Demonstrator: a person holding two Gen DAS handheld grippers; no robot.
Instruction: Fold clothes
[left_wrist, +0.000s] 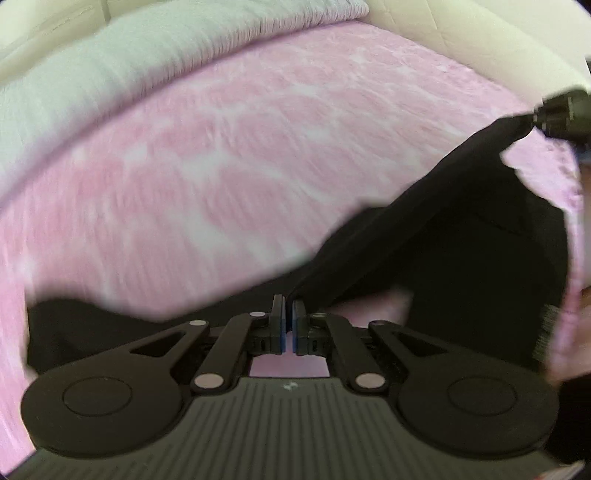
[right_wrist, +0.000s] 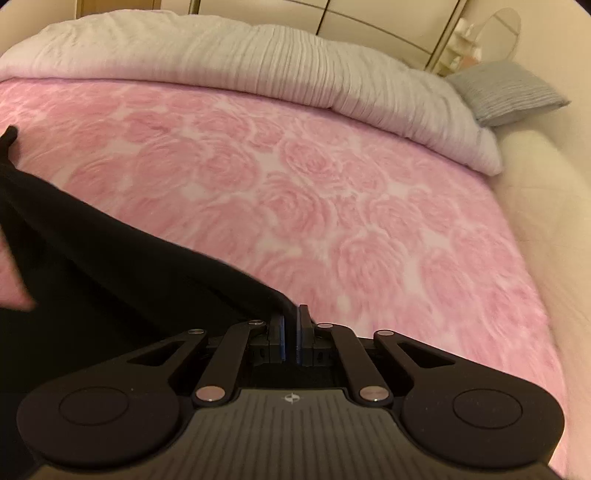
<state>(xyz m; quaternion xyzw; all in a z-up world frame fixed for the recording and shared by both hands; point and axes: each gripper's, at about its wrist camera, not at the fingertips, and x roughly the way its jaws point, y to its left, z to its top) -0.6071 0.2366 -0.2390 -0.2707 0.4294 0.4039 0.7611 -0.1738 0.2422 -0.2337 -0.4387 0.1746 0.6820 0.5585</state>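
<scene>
Both tools (left_wrist: 289, 308) (right_wrist: 291, 314) pinch a blurred black garment (left_wrist: 443, 251), its shape unreadable.

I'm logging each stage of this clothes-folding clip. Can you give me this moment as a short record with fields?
surface: pink rose-patterned blanket on a bed
garment: black garment, partly lifted, stretched between the two grippers
left gripper: jaws shut on a garment edge
right gripper: jaws shut on another garment edge
bedding behind: pale grey duvet along the far side
other: grey pillow at far right
image quality: left wrist view motion-blurred
</scene>
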